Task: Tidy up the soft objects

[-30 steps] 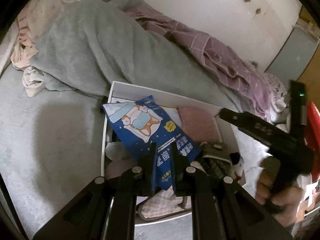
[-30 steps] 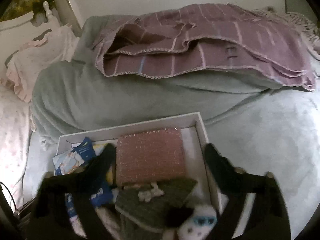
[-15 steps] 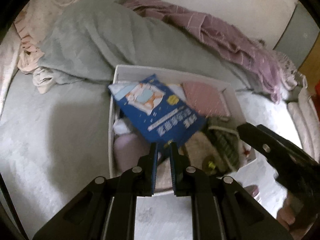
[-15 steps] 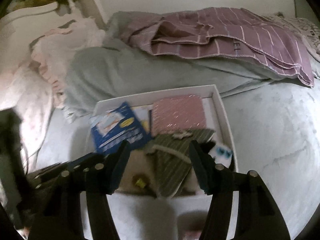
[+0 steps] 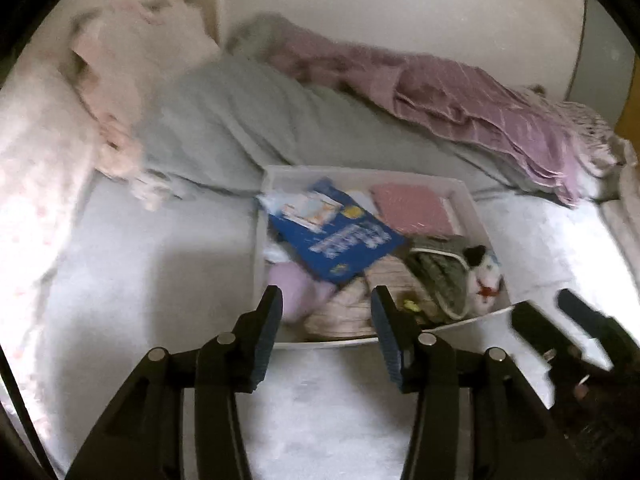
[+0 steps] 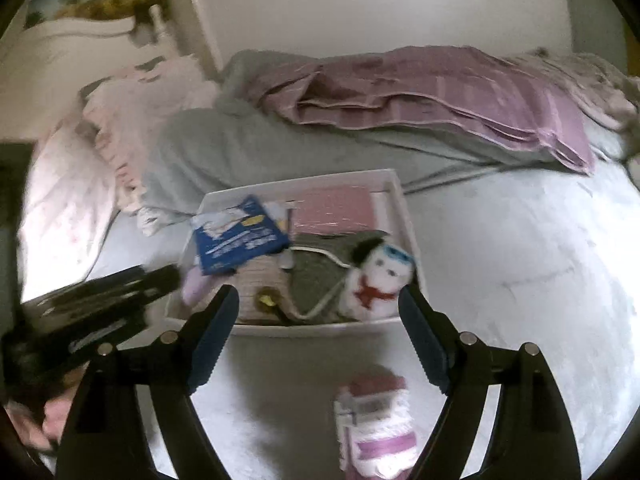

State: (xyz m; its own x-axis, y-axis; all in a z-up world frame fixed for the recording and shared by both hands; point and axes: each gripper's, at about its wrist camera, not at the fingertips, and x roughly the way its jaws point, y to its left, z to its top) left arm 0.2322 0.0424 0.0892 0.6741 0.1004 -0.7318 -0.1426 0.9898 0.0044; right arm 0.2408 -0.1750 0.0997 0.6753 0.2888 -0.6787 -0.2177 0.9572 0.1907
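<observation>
White tray [image 6: 404,208]; blue packet [image 6: 236,246]; pink pad [image 6: 334,212]; purple striped blanket [image 6: 460,96].
</observation>
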